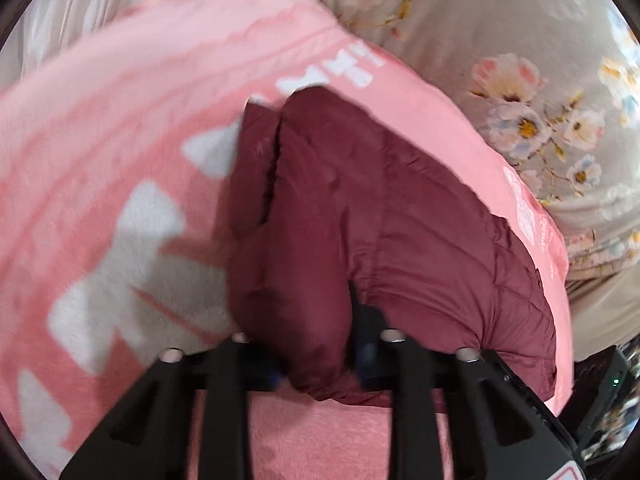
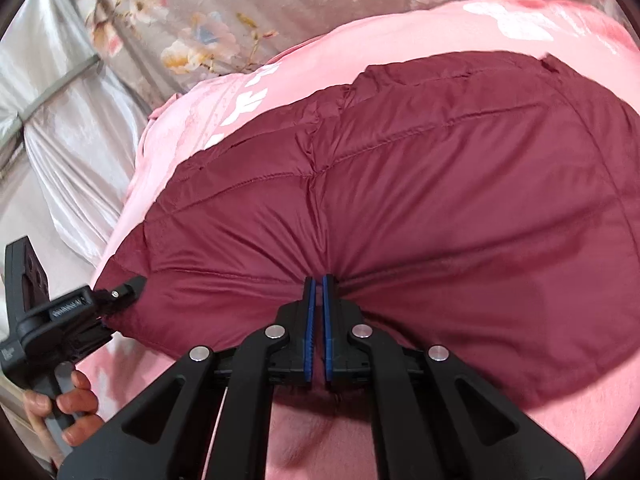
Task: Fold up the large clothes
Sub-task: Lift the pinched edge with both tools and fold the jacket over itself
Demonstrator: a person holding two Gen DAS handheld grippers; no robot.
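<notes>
A maroon quilted puffer jacket [image 1: 380, 200] [image 2: 440, 200] lies on a pink blanket [image 1: 100, 140] [image 2: 180, 140] with big white letters. My left gripper [image 1: 316, 344] is shut on a thick bunch of the jacket's edge, and the fabric bulges up between its fingers and hides their tips. The right wrist view shows that same left gripper [image 2: 120, 292] at the jacket's left corner, held by a hand [image 2: 68, 404]. My right gripper [image 2: 319, 280] is shut on the jacket's near hem, with creases fanning out from its blue pads [image 2: 308, 320].
The blanket lies on a grey bedsheet [image 1: 520, 60] [image 2: 200, 12] with a flower print. Pale satin cloth [image 2: 60, 140] is heaped at the far left edge. Dark equipment [image 1: 612, 380] stands past the blanket's right edge.
</notes>
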